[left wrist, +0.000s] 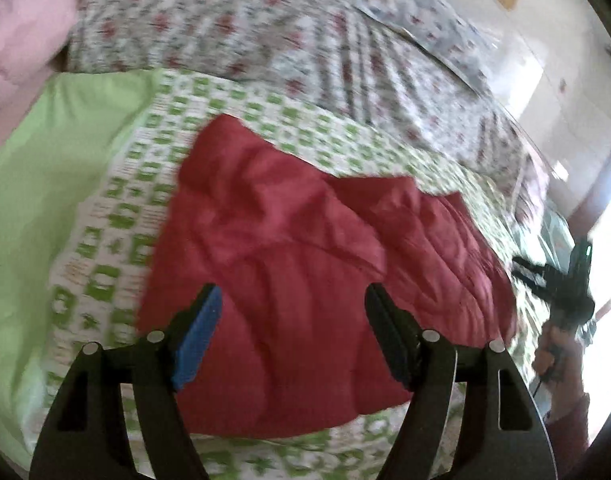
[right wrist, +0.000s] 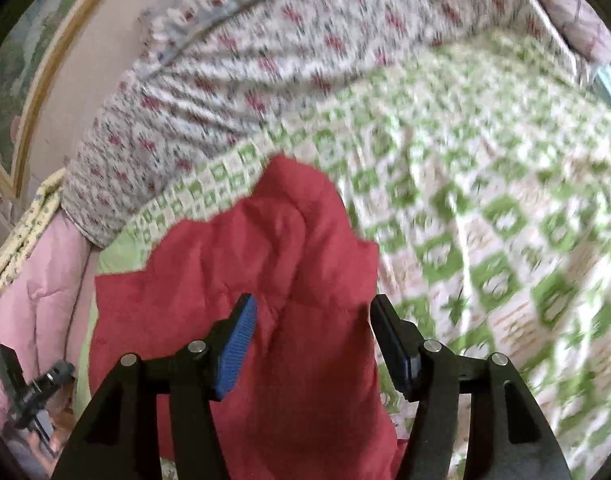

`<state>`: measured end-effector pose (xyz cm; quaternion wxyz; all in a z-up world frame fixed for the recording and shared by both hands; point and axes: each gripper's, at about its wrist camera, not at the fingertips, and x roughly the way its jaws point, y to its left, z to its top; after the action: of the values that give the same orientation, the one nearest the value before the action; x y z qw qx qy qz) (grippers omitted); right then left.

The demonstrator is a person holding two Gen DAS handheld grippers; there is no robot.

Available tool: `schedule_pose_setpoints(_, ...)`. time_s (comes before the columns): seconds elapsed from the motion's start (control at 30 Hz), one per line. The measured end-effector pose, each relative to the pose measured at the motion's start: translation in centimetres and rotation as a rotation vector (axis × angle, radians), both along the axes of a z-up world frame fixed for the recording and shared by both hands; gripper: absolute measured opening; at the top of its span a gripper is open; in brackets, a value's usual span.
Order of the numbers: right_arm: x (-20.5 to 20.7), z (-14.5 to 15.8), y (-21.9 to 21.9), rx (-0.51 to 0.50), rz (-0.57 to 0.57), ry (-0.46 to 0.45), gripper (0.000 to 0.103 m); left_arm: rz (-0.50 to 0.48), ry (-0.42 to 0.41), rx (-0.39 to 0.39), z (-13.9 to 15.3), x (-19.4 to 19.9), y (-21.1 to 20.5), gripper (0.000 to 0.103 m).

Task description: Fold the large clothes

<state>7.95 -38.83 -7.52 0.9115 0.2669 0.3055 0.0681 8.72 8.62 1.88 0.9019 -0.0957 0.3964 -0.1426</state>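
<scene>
Red fabric, a crumpled garment (left wrist: 305, 280), lies on a bed spread with a green-and-white patterned sheet (left wrist: 117, 216). The cloth is rumpled, with folds and creases across its middle and an uneven far edge. Beyond it, toward the head of the bed, sits a white cover with small red flowers (left wrist: 233, 28), and a pink quilt (left wrist: 21, 40) shows at the far left corner.

Seen from the left wrist, the left hand-held gripper (left wrist: 293, 300) hangs above the near part of the red garment with its jaws spread wide; nothing is pinched between them, and one blue pad (left wrist: 197, 344) faces inward. At the right edge of that view the other tool shows dark against bright light, with a hand (left wrist: 553, 352) holding it.

From the right wrist, the right hand-held gripper (right wrist: 313, 312) hovers over the garment's right side, jaws apart and clear of the cloth, so the garment rests free on the sheet. A framed picture (right wrist: 37, 92) hangs on the wall at the left. Both views are blurred.
</scene>
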Motion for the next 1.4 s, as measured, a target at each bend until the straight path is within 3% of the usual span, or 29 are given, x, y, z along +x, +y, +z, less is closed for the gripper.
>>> schedule_pose_setpoints(0.13, -1.1, 2.6, 2.5, -0.076, 0.059, -0.070, 0.070, -0.064, 0.019, 0.054, -1.2, 0.0, -3.7, 0.073)
schedule_pose_setpoints(0.27, -1.0, 3.3, 8.5, -0.190, 0.231, -0.101, 0.077, -0.114, 0.026, 0.078, -2.6, 0.4, -6.4, 0.073)
schedule_pose_setpoints(0.37, 0.0, 2.2, 13.2, -0.332, 0.314, -0.089, 0.075, -0.099, 0.024, 0.168, -3.8, 1.3, -7.5, 0.073)
schedule_pose_setpoints(0.53, 3.4, -1.2, 16.3, -0.417, 0.336, 0.000, 0.075, -0.077, 0.033, 0.181, -4.8, 3.8, -6.9, 0.074)
schedule_pose_setpoints(0.8, 11.6, -2.4, 14.2, -0.346, 0.262, 0.125, 0.076, 0.054, 0.124, 0.220, -6.3, 11.3, -5.2, 0.074)
schedule_pose_setpoints(0.9, 14.4, -2.8, 13.2, -0.312, 0.238, 0.168, 0.076, 0.094, 0.182, 0.174, -6.8, 14.1, -4.0, 0.074)
schedule_pose_setpoints(1.03, 16.7, -3.3, 11.4, -0.246, 0.194, 0.203, 0.076, 0.151, 0.199, 0.184, -7.0, 17.0, -2.8, 0.075)
schedule_pose_setpoints(1.23, 19.0, -3.9, 9.4, -0.155, 0.163, 0.233, 0.077, 0.202, 0.281, 0.078, -8.6, 21.0, 0.1, 0.076)
schedule_pose_setpoints(1.4, 19.9, -4.5, 8.6, -0.129, 0.151, 0.249, 0.077, 0.206, 0.287, 0.094, -8.3, 21.3, -0.2, 0.076)
